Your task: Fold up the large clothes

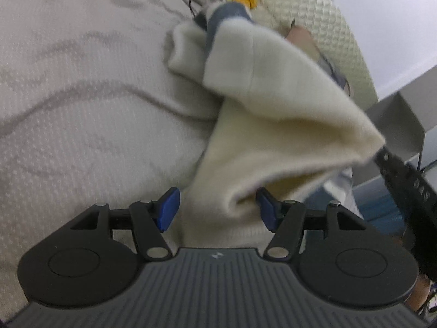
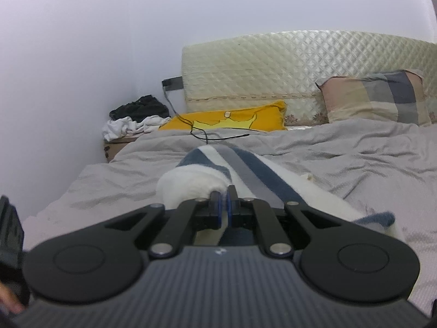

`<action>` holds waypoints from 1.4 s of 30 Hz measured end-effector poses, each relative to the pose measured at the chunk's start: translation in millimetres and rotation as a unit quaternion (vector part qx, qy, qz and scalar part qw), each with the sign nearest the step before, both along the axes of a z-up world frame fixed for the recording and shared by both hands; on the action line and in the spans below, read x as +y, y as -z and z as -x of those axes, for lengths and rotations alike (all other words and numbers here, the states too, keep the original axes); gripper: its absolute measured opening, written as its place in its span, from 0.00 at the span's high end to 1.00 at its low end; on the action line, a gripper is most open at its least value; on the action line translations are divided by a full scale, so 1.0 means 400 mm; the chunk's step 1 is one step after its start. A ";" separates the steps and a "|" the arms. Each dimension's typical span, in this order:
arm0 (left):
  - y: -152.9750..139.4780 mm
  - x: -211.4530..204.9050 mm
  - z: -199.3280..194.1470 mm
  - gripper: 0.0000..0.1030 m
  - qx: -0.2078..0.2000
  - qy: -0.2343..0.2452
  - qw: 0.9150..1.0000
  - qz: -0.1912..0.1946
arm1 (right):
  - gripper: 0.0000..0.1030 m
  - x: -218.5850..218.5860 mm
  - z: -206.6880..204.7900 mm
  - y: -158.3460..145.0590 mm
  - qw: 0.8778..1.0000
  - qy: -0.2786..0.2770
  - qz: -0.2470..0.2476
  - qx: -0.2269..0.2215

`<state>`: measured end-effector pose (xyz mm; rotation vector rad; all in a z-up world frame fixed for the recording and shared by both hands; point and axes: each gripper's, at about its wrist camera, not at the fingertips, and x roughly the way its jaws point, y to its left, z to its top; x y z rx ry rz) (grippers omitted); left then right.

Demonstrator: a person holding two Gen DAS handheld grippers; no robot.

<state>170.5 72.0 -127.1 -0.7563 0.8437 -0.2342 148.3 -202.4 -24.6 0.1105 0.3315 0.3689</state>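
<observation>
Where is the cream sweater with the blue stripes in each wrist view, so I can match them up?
Left wrist: the sweater hangs centre to right, a fold between the open left gripper.
Right wrist: the sweater lies centre, pinched by the shut right gripper.
Shared landmark: the quilted headboard.

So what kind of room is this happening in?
Most likely a bedroom. There is a bed with a rumpled grey sheet, a quilted cream headboard against the wall, and a checked pillow beside a yellow pillow.
</observation>
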 end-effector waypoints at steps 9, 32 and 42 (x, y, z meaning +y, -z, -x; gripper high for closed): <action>-0.007 -0.052 0.021 0.79 0.005 0.008 1.000 -0.029 | 0.91 0.013 -0.044 0.069 0.998 -0.001 0.031 0.046; 0.020 -0.007 -0.022 0.46 -0.003 -0.036 0.998 0.043 | 0.92 0.079 -0.085 0.070 0.999 -0.045 0.026 -0.005; 0.042 0.003 -0.012 0.45 0.023 -0.061 0.996 0.057 | 0.93 0.099 0.011 -0.004 0.993 -0.012 0.046 -0.107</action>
